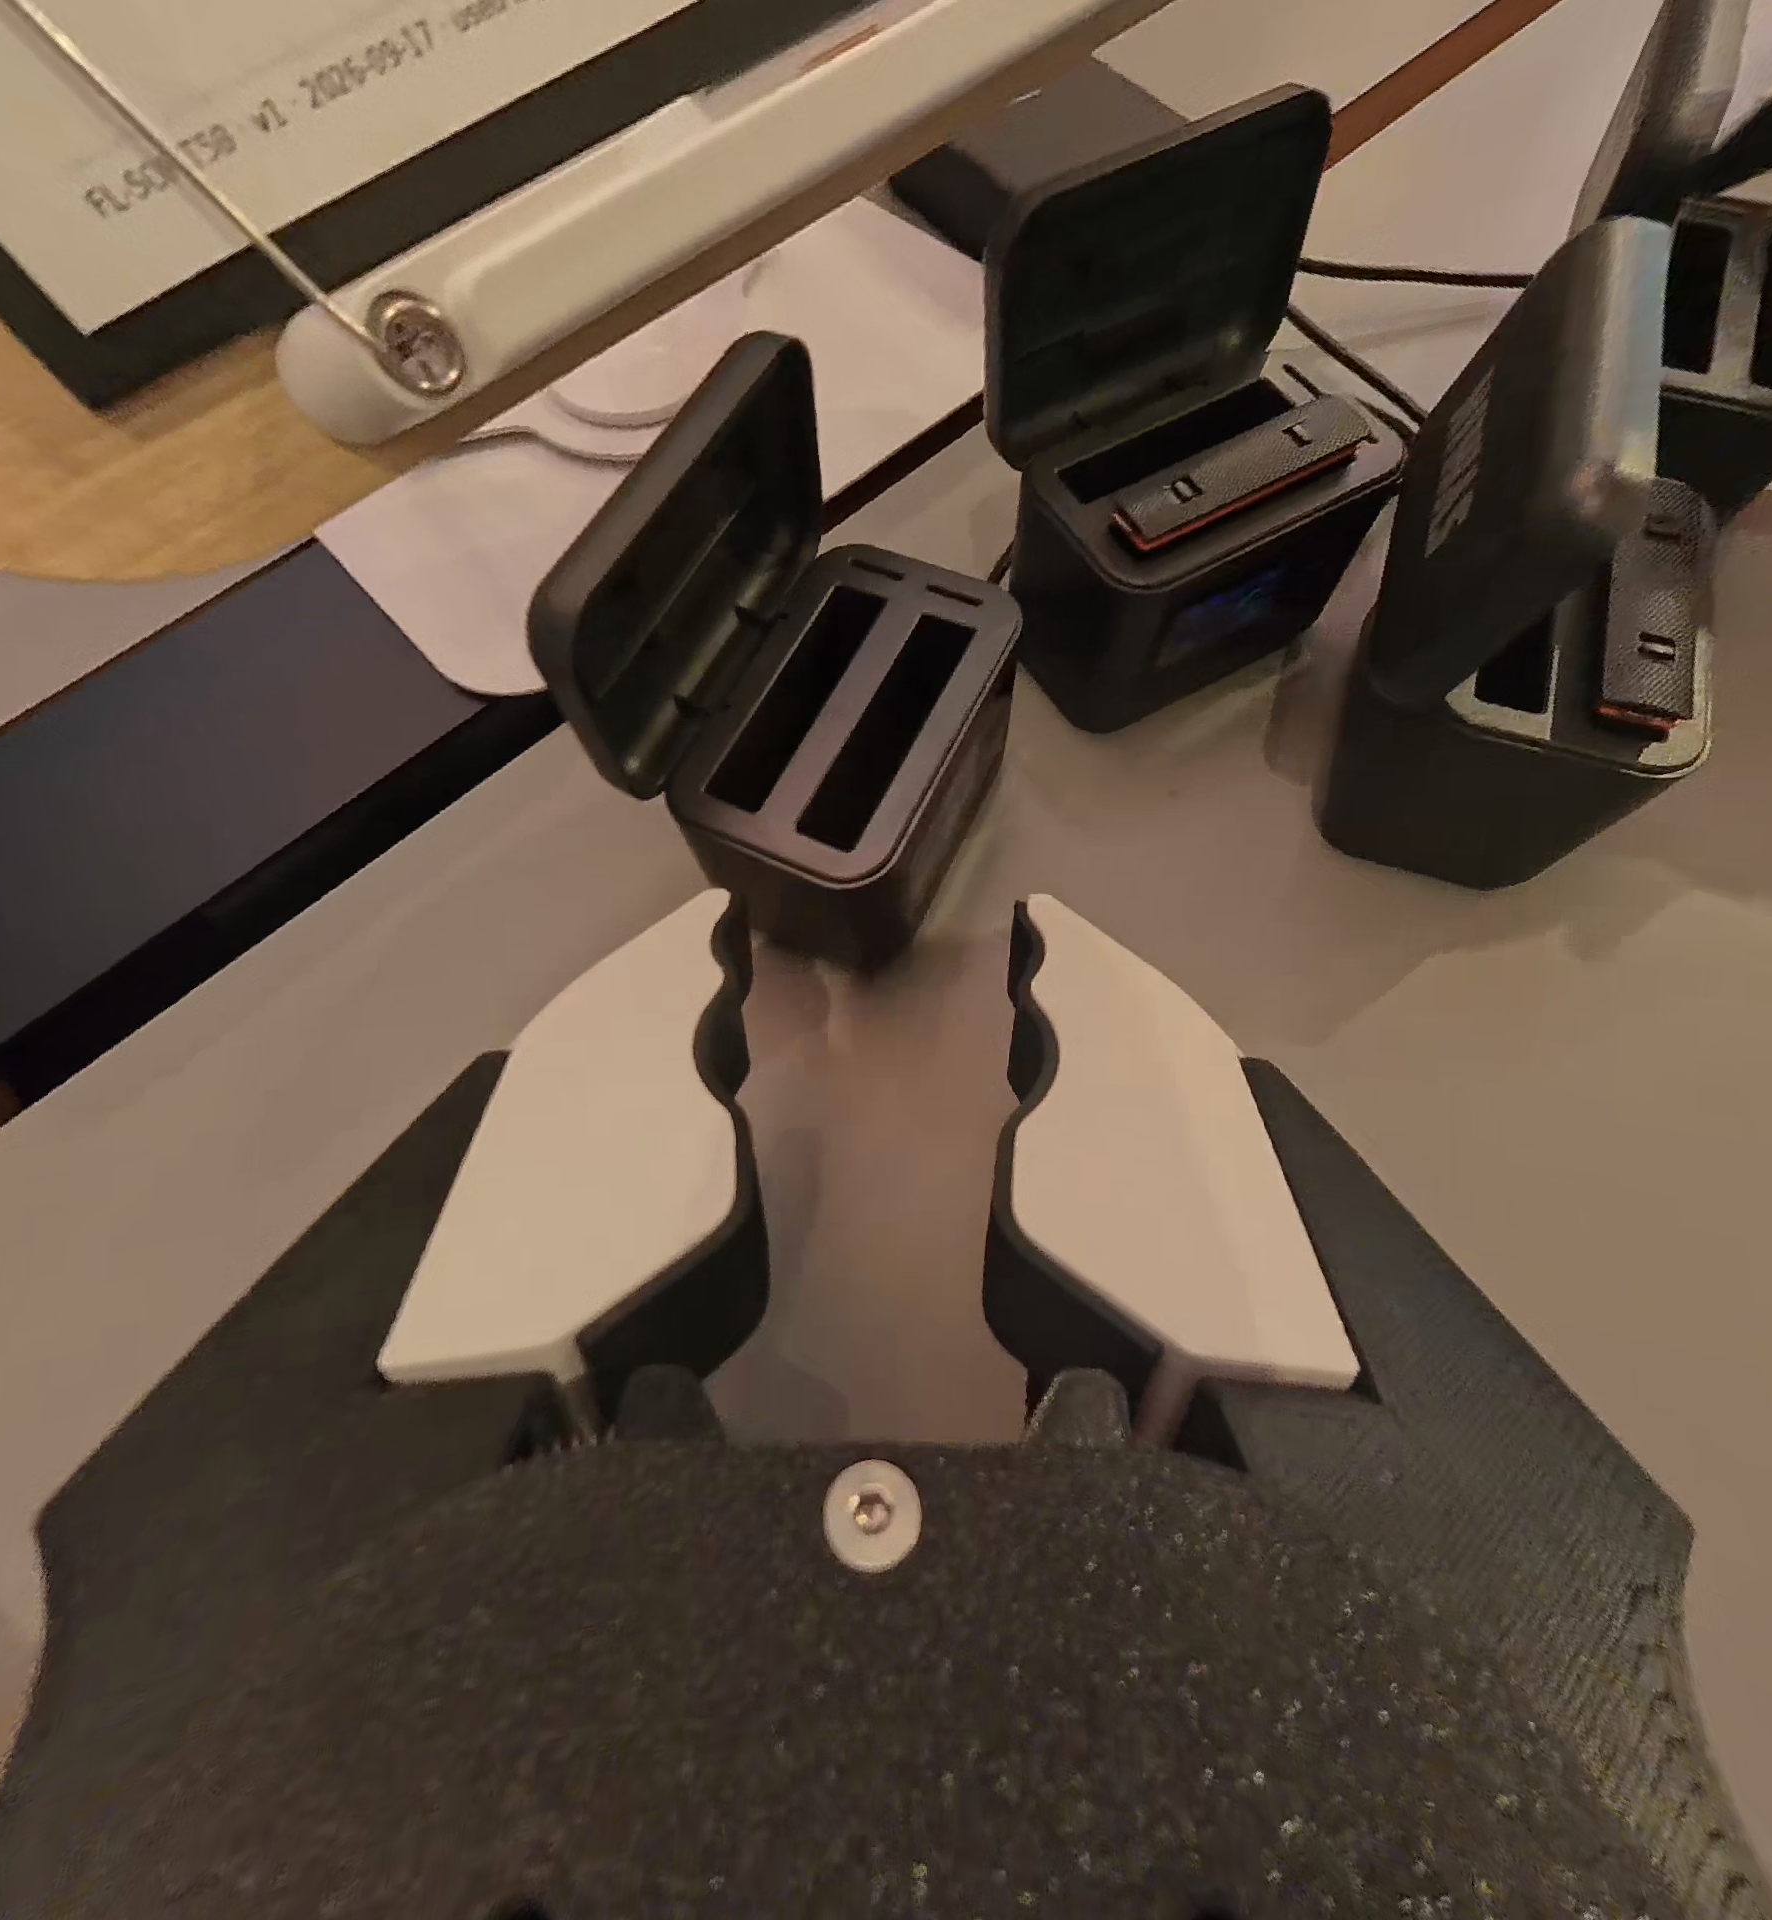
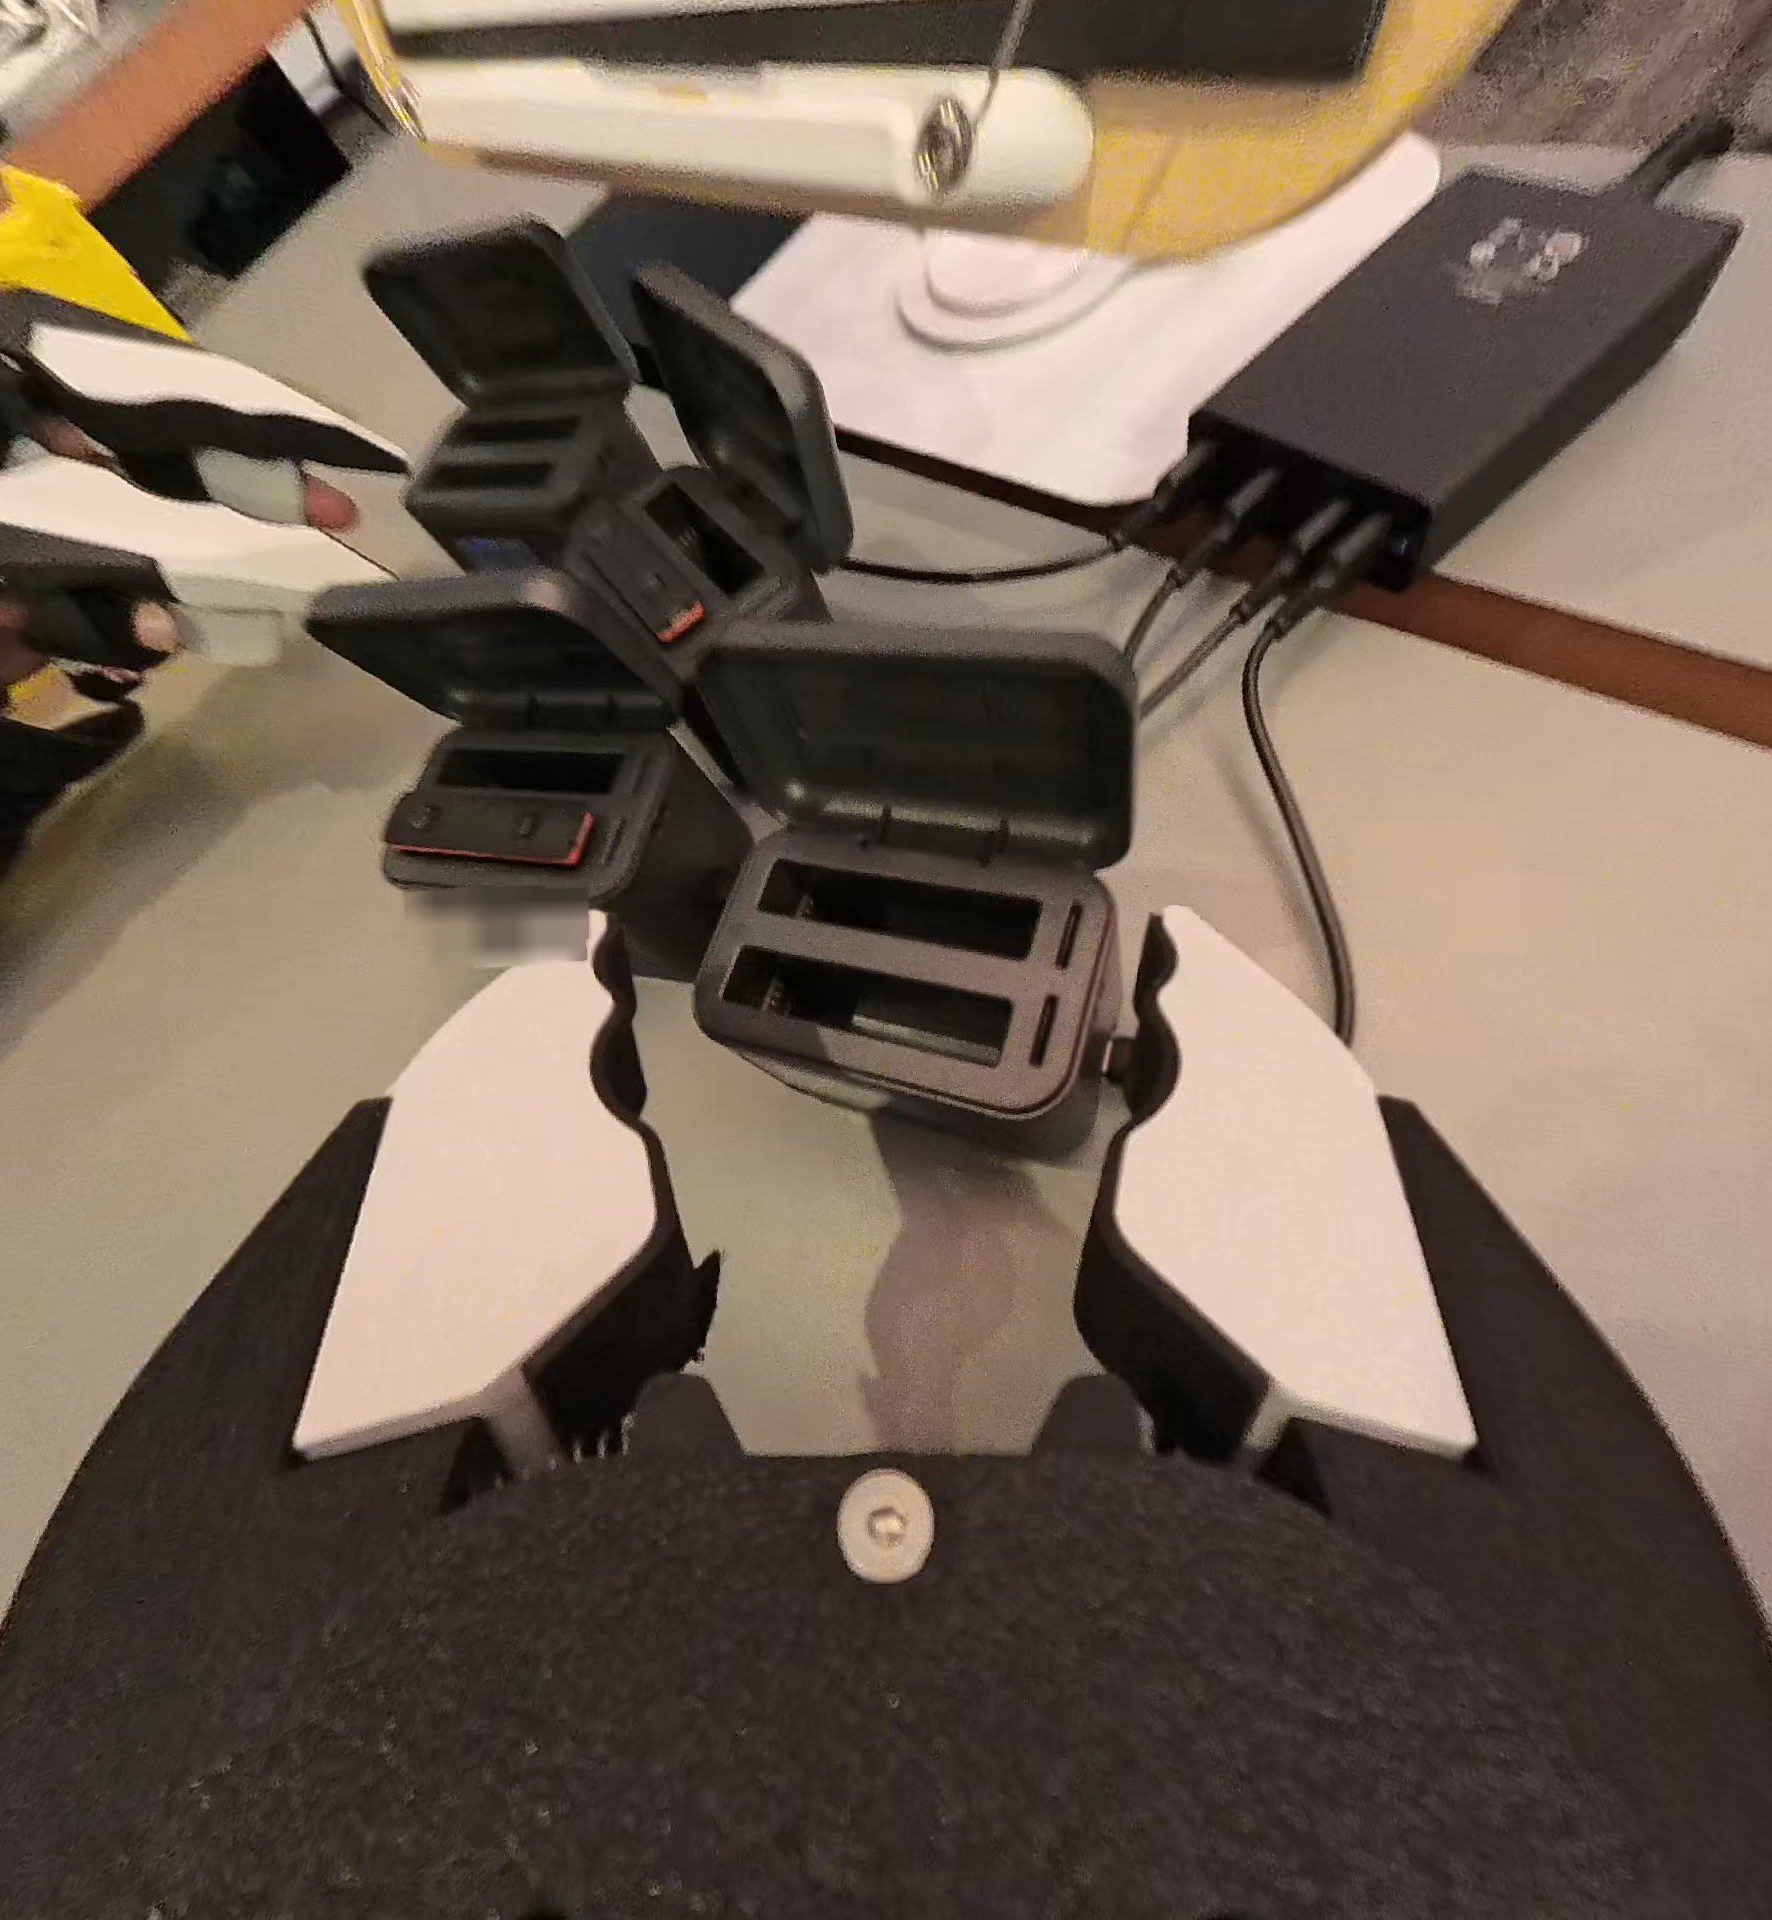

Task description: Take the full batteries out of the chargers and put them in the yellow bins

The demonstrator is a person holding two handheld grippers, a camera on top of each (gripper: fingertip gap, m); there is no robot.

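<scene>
Both tools carry nothing: my left gripper [image 1: 877, 966] stands about half open, my right gripper [image 2: 887, 987] wide open. At 12 o'clock of each sits an empty charger: one [image 1: 840, 748] ahead of the left, another [image 2: 908, 997] between the right fingertips. Remaining batteries: one [image 1: 1235, 483] in the charger at 1 o'clock of the left view, one [image 1: 1651, 634] at 2 o'clock. I judge the step as selecting the next battery. Next move: align over the protruding battery, close on its narrow sides, lift straight. The yellow bin [image 2: 40, 249] lies at 10 o'clock in the right view.

Chargers [image 1: 851, 748] matte black, batteries [image 1: 1235, 488] black with red edge, worktop [image 1: 1277, 1039] grey, gripper fingers [image 2: 508, 1195] white over black, bin [image 2: 40, 249] yellow.
</scene>
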